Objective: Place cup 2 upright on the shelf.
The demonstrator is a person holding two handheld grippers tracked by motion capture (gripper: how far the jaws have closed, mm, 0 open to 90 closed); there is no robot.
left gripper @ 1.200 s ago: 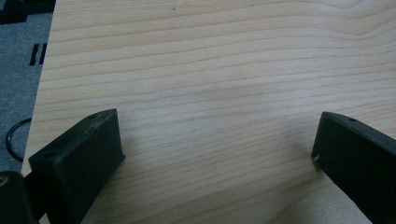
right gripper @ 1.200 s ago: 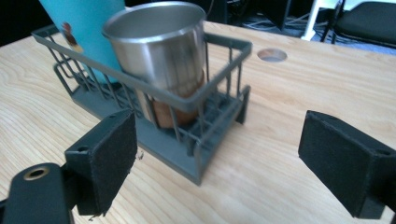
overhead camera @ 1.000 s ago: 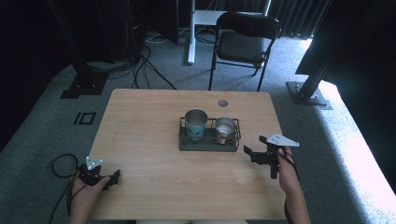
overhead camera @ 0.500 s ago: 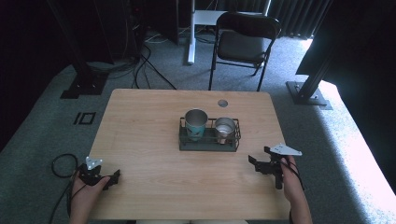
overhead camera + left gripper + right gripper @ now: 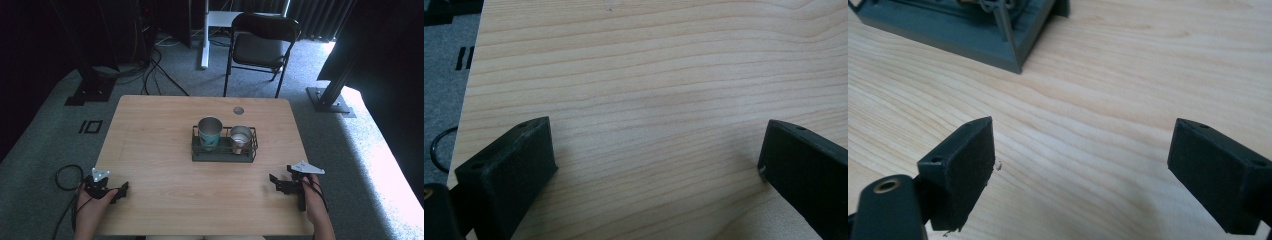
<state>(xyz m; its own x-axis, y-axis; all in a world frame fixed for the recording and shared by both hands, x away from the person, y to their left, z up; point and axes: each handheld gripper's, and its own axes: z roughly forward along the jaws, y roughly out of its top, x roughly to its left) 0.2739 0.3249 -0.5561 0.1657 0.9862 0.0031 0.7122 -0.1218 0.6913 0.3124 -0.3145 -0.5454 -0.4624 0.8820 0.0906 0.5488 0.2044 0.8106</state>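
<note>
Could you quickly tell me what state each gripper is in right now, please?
Left gripper: open, holding nothing, over bare table.
Right gripper: open, holding nothing, short of the tray.

Bare table [image 5: 165,150] all round the central rack [image 5: 224,153]

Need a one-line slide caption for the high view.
Two cups in a dark rack mid-table; left gripper and right gripper open near the front edge.

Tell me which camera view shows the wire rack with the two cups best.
The high view: the whole rack shows at mid-table, with the teal cup and metal cup standing inside. The right gripper view catches just its base corner; the left gripper view shows bare tabletop.
</note>
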